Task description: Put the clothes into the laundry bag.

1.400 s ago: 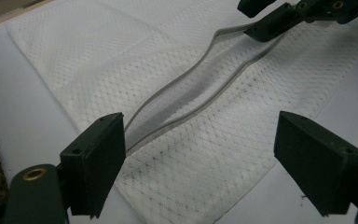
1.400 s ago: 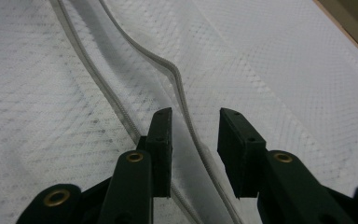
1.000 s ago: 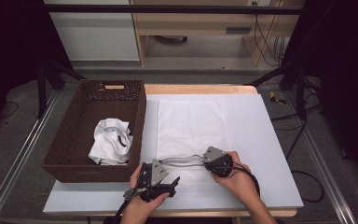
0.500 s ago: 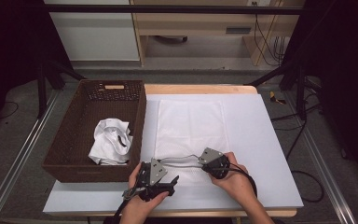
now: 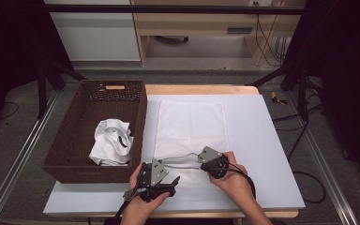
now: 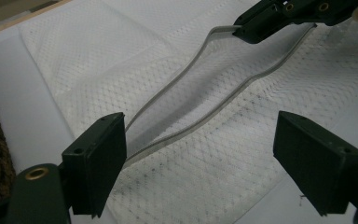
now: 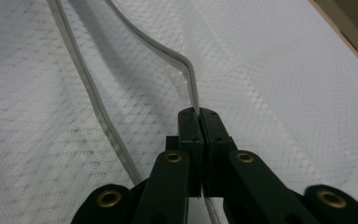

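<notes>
Right gripper [image 7: 199, 116] pinches the mesh laundry bag's [image 5: 191, 123] zipper edge [image 6: 177, 84]; left gripper [image 6: 200, 158] gapes wide, edge apparently just beyond its fingers.

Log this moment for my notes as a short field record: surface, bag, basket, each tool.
surface: white table
bag: white mesh bag lying flat, grey-edged opening at the near end
basket: brown wicker basket left of the bag, white garment inside
left tool: left tool open, jaws either side of the bag's opening edge
right tool: right tool shut on the grey zipper edge, lifting it
</notes>
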Demonstrator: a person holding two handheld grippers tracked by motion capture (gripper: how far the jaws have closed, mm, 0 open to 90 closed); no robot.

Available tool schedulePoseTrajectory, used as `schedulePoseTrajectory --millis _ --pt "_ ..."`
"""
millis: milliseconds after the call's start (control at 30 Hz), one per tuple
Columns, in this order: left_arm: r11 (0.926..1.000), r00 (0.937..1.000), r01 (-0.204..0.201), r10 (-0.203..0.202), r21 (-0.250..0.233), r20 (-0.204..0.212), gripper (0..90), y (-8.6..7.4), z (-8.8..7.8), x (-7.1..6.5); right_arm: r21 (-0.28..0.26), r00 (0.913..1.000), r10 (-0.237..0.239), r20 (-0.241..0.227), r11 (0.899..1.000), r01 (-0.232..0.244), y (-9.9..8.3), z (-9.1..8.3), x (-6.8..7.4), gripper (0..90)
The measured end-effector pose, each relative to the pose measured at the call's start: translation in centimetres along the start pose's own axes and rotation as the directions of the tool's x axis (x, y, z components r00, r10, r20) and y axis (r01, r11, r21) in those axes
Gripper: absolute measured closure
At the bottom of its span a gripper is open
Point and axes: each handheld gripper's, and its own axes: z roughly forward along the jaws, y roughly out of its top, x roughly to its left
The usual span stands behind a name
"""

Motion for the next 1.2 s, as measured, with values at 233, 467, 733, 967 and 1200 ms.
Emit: schedulePoseTrajectory --millis 233,467,733,967,1200 --pt "1.0 1.0 -0.002 0.002 -0.001 0.0 18.2 0.0 0.0 0.0 -0.007 0.9999 0.0 0.013 1.0 0.0 0.2 -0.2 0.0 89.0" --pt "1.0 1.0 -0.005 0.005 0.003 0.005 18.2 0.0 0.1 -0.1 -0.028 0.9997 0.009 0.025 1.0 -0.008 0.3 -0.4 -0.3 89.0" --pt "1.0 1.0 -0.004 0.004 0.002 0.003 18.1 0.0 0.1 0.0 -0.051 0.9992 0.015 0.037 0.999 -0.013 0.5 -0.8 -0.4 89.0" --pt "1.0 1.0 -0.005 0.005 0.001 0.005 18.0 0.0 0.1 -0.1 -0.069 0.9981 0.02 0.058 0.997 -0.016 0.7 -1.2 -0.6 89.0" --pt "0.9999 0.9999 -0.014 0.014 0.005 0.003 17.9 0.1 -0.1 0.0 -0.084 0.9967 0.028 0.076 0.996 -0.022 0.8 -1.7 -1.0 89.0"
